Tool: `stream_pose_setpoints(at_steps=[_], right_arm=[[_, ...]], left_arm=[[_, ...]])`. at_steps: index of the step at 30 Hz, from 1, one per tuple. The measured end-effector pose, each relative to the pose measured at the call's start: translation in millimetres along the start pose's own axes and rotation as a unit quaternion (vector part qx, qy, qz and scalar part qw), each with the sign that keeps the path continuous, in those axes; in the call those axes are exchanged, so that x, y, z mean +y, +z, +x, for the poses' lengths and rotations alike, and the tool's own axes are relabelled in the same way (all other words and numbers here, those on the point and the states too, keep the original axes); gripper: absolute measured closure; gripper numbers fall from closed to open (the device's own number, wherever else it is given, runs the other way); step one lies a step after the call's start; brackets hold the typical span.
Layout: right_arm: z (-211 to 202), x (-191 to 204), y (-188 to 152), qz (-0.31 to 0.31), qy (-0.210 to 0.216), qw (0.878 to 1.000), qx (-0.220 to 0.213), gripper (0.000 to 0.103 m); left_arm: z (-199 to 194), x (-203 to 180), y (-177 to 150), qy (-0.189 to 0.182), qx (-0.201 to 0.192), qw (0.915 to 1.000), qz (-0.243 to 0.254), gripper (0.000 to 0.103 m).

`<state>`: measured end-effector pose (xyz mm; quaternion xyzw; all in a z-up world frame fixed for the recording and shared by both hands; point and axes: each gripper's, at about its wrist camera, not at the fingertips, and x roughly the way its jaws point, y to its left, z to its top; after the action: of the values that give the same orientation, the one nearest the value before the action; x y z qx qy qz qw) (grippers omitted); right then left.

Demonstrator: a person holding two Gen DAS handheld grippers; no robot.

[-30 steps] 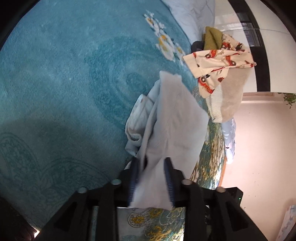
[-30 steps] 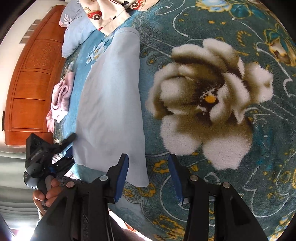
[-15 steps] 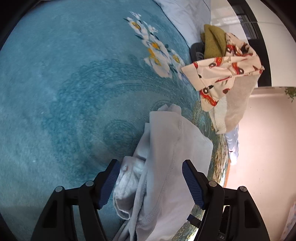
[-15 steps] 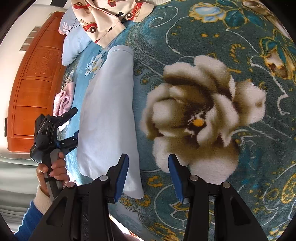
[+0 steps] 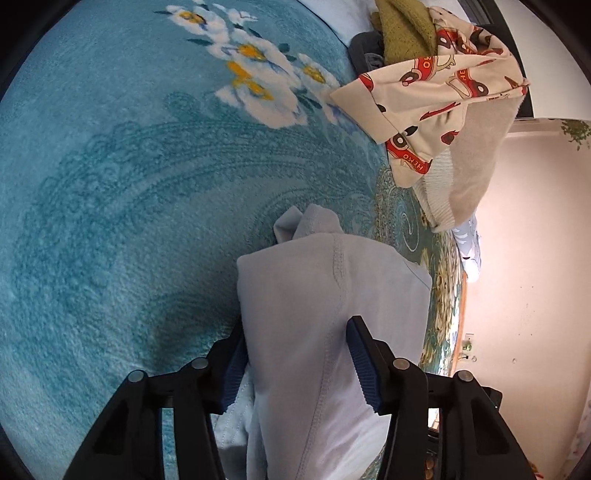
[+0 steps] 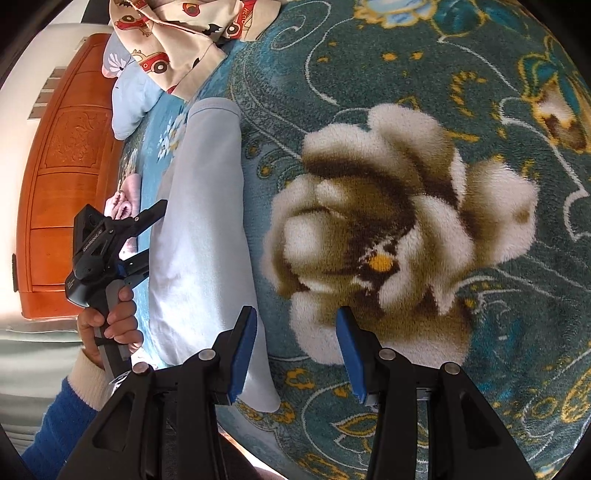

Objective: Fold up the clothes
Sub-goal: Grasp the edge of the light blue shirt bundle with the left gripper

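A pale blue-grey garment point(image 5: 325, 314) lies folded into a long strip on the teal floral blanket point(image 5: 110, 184). My left gripper point(image 5: 295, 365) is open, its blue-padded fingers standing on either side of the garment's near end, which bulges up between them. In the right wrist view the same garment point(image 6: 207, 221) stretches away along the blanket point(image 6: 443, 74). My right gripper point(image 6: 295, 354) is open and empty, its left finger beside the garment's near corner. The left gripper point(image 6: 147, 236), held in a hand, shows at the garment's far edge.
A pile of unfolded clothes, a cream car-print piece point(image 5: 436, 85) over a beige sweater point(image 5: 469, 170) and an olive item point(image 5: 402, 26), lies at the blanket's far end. A pink garment point(image 6: 125, 195) lies near the wooden headboard point(image 6: 66, 177). A blue pillow point(image 6: 129, 96) lies beside it.
My left gripper let go of the garment, opened, and moved forward low over it so the cloth now sits between open fingers. The right gripper stayed open and drew back slightly.
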<state>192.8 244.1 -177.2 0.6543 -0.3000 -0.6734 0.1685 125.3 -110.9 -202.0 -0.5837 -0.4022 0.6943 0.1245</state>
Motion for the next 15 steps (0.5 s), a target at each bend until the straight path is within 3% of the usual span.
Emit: stream_pose_setpoints(at_steps=[5, 10, 15], right_arm=[[-2.9, -8.8, 0.2, 0.019, 0.015, 1.000, -0.002, 0.057], [-8.2, -8.6, -1.2, 0.011, 0.011, 1.000, -0.006, 0.057], [-14.8, -9.9, -2.1, 0.013, 0.012, 1.000, -0.018, 0.057]], left_arm=[[3.1, -11.4, -0.1, 0.023, -0.004, 0.9996, 0.018, 0.082], [-9.3, -26.1, -3.2, 0.026, -0.022, 0.9993, 0.016, 0.087], [-28.2, -94.8, -1.3, -0.017, -0.029, 0.9973, 0.065, 0.088]])
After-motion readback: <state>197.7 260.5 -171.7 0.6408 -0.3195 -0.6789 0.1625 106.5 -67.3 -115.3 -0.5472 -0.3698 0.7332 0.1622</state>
